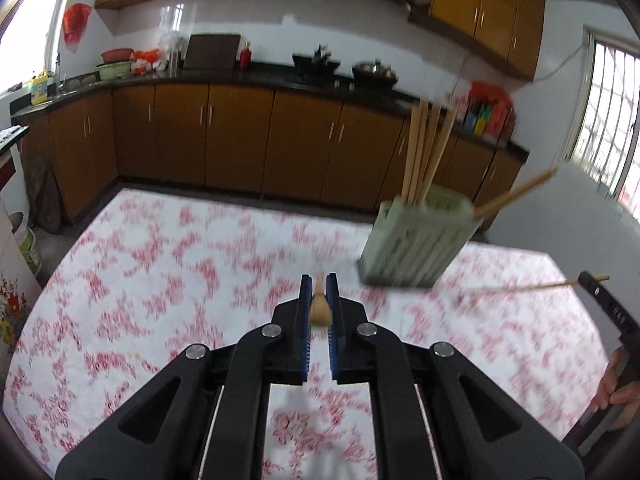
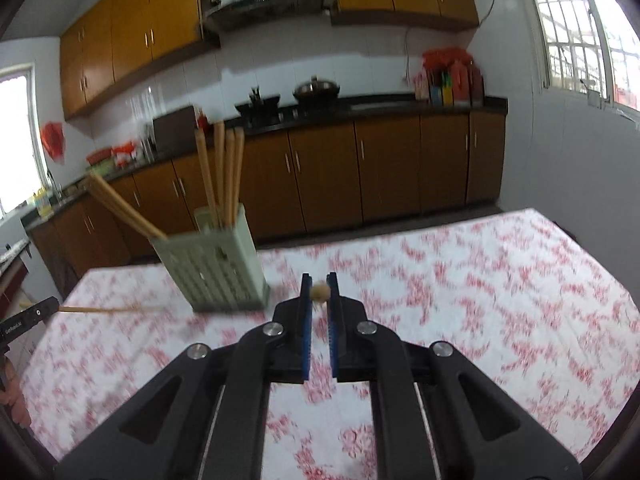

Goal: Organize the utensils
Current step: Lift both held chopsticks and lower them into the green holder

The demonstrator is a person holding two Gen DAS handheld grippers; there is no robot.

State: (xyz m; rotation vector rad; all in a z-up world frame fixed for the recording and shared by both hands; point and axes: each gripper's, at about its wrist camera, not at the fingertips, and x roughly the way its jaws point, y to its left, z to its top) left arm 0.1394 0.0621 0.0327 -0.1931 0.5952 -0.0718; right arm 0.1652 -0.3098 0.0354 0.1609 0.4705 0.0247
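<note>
Both views are motion-blurred. The left gripper has its black arms and ridged blue pads drawn close on a round, pale wooden chopstick, seen end-on between them; in the right wrist view the same stick runs as a thin tan line out from that gripper at the left edge, low over the table. The right gripper is likewise nearly closed, pinching a second chopstick whose blunt round end shows between the blue pads; from the left wrist view that stick reaches left from the gripper at the far right edge. The holder is a pale green plastic box, rectangular with slotted, ribbed walls, standing on the table toward the far side, to the right in the left wrist view and to the left in the right wrist view. Several long wooden sticks stand upright in it, and one more leans steeply outward over its rim. The table is covered with a white cloth printed in red florals. Behind it run orange-brown wooden cabinets with slim metal handles under a dark glossy counter, with white tiled wall above. White lettering on the black gripper bodies at the frame edges is too blurred to read.
</note>
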